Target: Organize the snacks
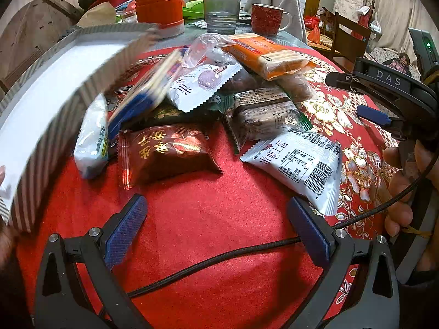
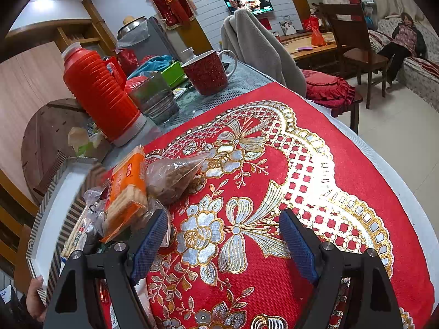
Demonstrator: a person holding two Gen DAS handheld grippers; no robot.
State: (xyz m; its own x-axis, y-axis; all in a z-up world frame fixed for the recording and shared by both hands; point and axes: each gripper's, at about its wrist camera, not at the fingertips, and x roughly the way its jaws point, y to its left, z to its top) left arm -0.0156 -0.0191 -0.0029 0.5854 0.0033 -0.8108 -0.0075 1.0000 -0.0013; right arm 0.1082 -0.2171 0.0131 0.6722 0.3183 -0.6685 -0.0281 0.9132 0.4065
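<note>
Both grippers, left (image 1: 216, 224) and right (image 2: 223, 242), gaped empty; the tilted striped-rim white tray (image 1: 41, 104) risked spilling the blurred blue packet (image 1: 142, 96) onto the far-left pile.

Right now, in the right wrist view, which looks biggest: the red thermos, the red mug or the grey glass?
1. red thermos
2. red mug and grey glass look about alike; the mug stands farther back, so I won't rank them.
</note>
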